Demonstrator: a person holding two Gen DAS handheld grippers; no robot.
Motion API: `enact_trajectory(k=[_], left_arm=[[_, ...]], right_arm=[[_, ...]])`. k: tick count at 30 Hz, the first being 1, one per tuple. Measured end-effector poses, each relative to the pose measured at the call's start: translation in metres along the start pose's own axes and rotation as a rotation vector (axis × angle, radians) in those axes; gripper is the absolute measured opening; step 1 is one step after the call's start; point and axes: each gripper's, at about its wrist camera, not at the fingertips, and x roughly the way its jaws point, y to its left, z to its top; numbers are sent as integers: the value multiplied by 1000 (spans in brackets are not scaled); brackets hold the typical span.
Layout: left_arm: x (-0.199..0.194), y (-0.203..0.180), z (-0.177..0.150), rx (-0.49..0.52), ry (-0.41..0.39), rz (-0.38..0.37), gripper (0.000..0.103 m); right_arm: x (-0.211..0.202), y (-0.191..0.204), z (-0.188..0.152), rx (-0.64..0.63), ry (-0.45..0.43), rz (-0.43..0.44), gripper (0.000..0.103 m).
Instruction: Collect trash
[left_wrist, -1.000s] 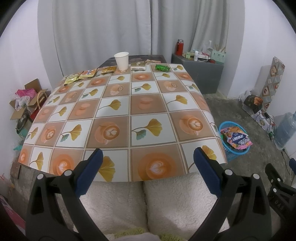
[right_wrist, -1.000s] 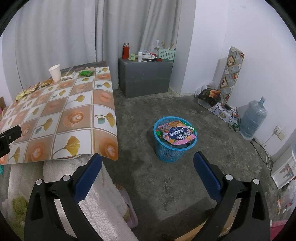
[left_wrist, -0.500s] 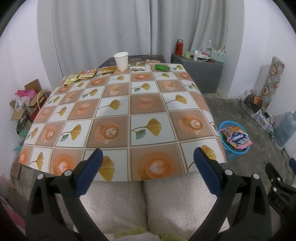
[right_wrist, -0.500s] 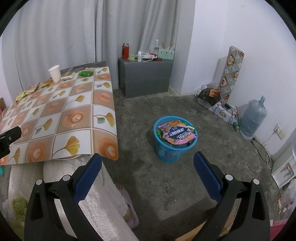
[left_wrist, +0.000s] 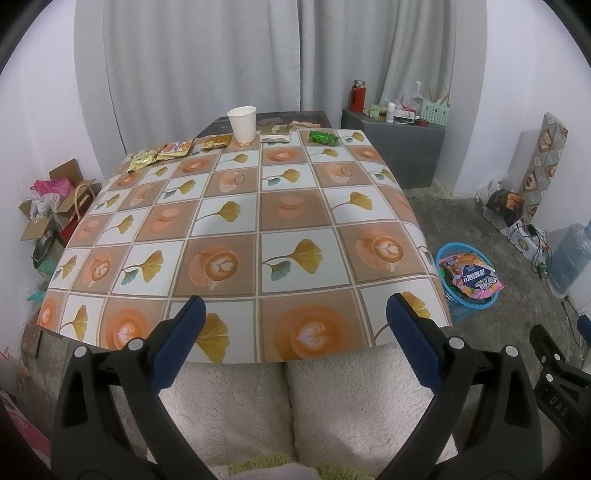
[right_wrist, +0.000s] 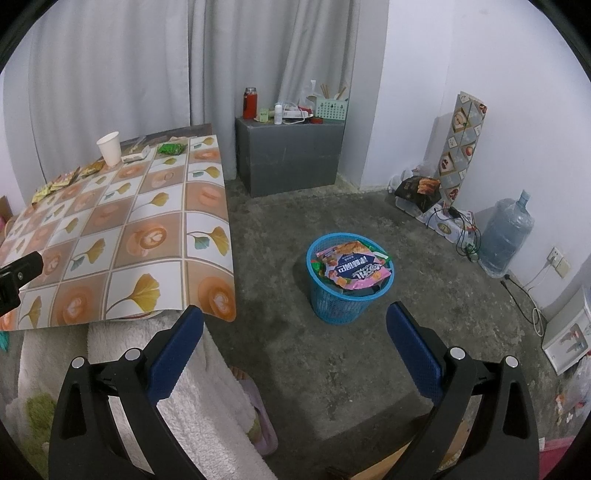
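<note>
1. In the left wrist view we see, at the far left, an open cardboard box (left_wrist: 40, 210) on the floor stuffed with pink and white bags; the right wrist view does not show it.
2. We hold the left gripper (left_wrist: 295, 334) above the near edge of the table (left_wrist: 236, 266), its blue-padded jaws spread wide with nothing between them.
3. Along the table's far edge the trash lies in a row, left to right: two yellow-green snack packets (left_wrist: 142, 160), an orange wrapper (left_wrist: 176, 148), a small gold wrapper (left_wrist: 216, 142), a white paper cup (left_wrist: 242, 123) standing upright, a flat pale packet (left_wrist: 276, 133) and a green wrapper (left_wrist: 323, 137).
4. The left view looks straight down this row, so we read each wrapper's colour; the right view catches it from the side, smaller and foreshortened.
5. Our right gripper (right_wrist: 295, 334) hangs over bare concrete floor, jaws equally wide apart and empty.
6. Only the right view shows the blue mesh basket (right_wrist: 338, 308) whole, well apart from the table, heaped with crumpled wrappers under a pink snack bag (right_wrist: 356, 271).
7. Further right stand a water jug (right_wrist: 506, 236) and, in this view alone, a white appliance (right_wrist: 565, 332) against the wall.
</note>
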Motion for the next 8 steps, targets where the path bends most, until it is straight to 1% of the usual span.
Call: enact_trajectory(k=[8], left_arm=[[1,1,0,2,1,-2,94]], right_arm=[[0,1,0,1,0,-1,96]])
